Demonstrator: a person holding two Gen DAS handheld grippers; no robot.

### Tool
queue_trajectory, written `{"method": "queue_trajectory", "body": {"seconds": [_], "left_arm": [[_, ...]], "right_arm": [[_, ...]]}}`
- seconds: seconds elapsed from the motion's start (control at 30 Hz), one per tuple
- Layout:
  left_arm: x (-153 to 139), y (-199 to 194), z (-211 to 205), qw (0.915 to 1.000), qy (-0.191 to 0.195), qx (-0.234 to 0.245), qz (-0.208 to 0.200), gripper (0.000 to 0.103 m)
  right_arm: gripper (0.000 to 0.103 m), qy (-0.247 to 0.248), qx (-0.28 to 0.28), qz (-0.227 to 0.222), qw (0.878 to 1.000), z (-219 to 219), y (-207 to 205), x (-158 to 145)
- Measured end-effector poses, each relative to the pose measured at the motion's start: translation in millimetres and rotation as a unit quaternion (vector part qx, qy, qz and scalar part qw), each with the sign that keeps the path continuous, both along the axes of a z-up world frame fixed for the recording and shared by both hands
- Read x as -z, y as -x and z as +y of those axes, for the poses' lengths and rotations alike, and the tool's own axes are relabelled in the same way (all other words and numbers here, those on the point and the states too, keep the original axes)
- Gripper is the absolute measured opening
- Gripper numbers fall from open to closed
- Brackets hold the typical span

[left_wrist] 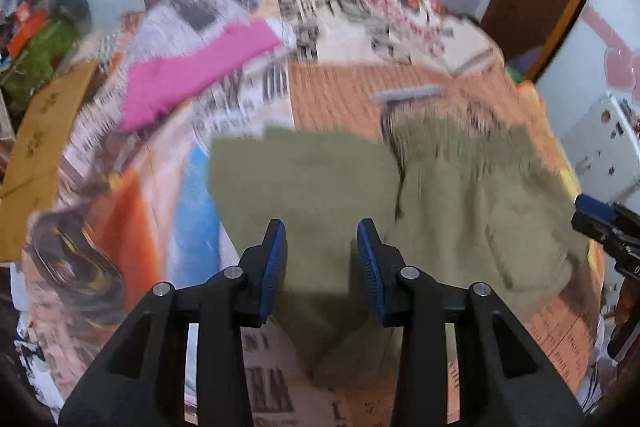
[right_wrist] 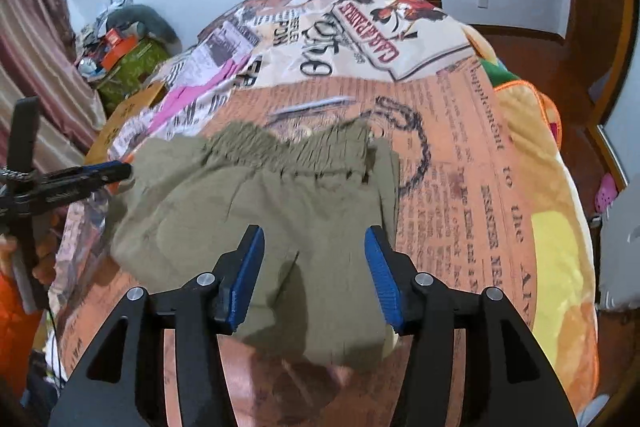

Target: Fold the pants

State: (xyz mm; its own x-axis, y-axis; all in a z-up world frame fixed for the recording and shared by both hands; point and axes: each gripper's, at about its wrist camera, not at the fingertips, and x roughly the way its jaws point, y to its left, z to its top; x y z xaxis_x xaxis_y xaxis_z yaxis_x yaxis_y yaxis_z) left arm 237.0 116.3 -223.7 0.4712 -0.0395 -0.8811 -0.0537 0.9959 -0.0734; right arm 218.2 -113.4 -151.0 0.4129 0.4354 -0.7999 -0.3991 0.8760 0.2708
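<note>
While both jaws are spread and empty, olive-green elastic-waisted cotton pants (right_wrist: 280,203) are seen part-folded on a newspaper-print bedspread (right_wrist: 460,187). Further folding is judged left for the left gripper (left_wrist: 322,259) and right gripper (right_wrist: 316,275).

Even indoor light, motion blur, fisheye warping

Both wrist views look down closely, sharing the pants (left_wrist: 320,187) on the bed (right_wrist: 460,167).

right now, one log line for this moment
phase: mid-fold | pants: olive, bunched on bedspread | left gripper: open, empty | right gripper: open, empty
</note>
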Motion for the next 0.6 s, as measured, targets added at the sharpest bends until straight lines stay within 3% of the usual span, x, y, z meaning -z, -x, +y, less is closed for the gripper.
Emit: {"method": "queue_trajectory", "body": {"seconds": [0.07, 0.13, 0.23, 0.3, 0.4, 0.6], "left_arm": [[13, 6, -3, 0.9997, -0.013, 0.001, 0.018, 0.038], [17, 18, -3, 0.9996, -0.026, 0.005, 0.011, 0.039], [14, 36, 2, 0.9992, -0.040, 0.008, 0.006, 0.048], [14, 45, 9, 0.9990, -0.044, 0.001, 0.006, 0.059], [12, 54, 23, 0.9996, -0.023, -0.016, 0.009, 0.062], [1, 61, 44, 0.9984, 0.016, -0.053, 0.012, 0.062]], "right_arm": [[0.048, 0.016, -0.002, 0.010, 1.000, 1, 3, 11], [0.048, 0.035, -0.005, 0.018, 0.999, 1, 7, 24], [0.052, 0.054, -0.004, 0.005, 0.999, -4, 18, 28], [0.054, 0.038, 0.004, 0.017, 0.999, -13, 19, 29], [0.056, 0.018, 0.019, 0.033, 0.999, -27, 21, 28], [0.057, 0.025, 0.028, 0.031, 0.999, -38, 23, 17]]}}
